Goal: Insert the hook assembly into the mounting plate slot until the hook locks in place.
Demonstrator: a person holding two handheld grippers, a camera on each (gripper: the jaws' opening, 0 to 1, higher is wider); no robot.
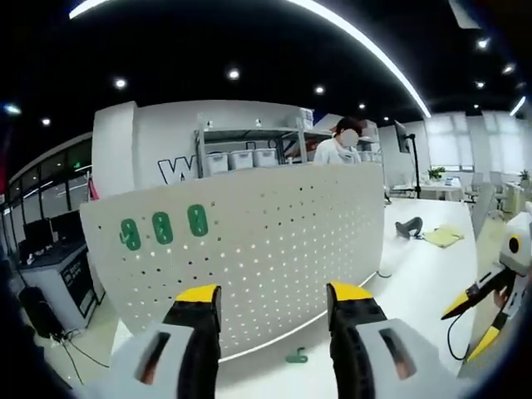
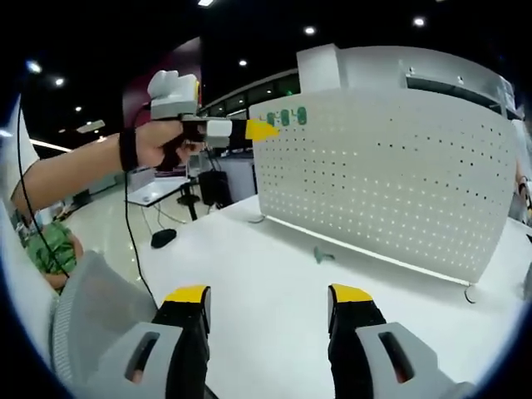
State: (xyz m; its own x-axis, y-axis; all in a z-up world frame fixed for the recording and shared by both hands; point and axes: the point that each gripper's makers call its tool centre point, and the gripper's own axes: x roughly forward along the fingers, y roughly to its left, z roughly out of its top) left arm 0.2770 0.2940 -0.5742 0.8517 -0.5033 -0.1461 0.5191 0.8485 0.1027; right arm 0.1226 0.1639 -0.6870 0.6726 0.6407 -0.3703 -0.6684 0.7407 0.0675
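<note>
Both grippers stand spread and empty: the left gripper (image 1: 273, 312) points its yellow-tipped jaws at the white perforated metal pegboard panel (image 1: 274, 233) standing upright on the white desk (image 1: 416, 283), and the right gripper (image 2: 270, 312) hovers over the bare desk top (image 2: 249, 274), facing the same panel (image 2: 391, 174) from further back. In the right gripper view the left gripper appears again (image 2: 258, 130), held up in a person's hand (image 2: 162, 141) near the panel's upper left corner, its jaws seemingly apart, though that is hard to tell at this angle. One small green hook piece (image 1: 297, 358) lies loose on the desk just in front of the panel's lower edge, between the left gripper's jaws in that view; it also shows as a small greenish shape (image 2: 322, 254) on the desk in the right gripper view. Three green hooks (image 1: 162, 227) already sit in a row near the panel's top left corner. Judging by this, the step in hand is the approach: nothing is yet picked up. The next move would call for lowering a gripper to the loose hook, pinching it squarely, then lifting it to a free slot on the panel and pressing until it seats. Counted: one panel, three mounted hooks, one loose hook, two grippers.
</note>
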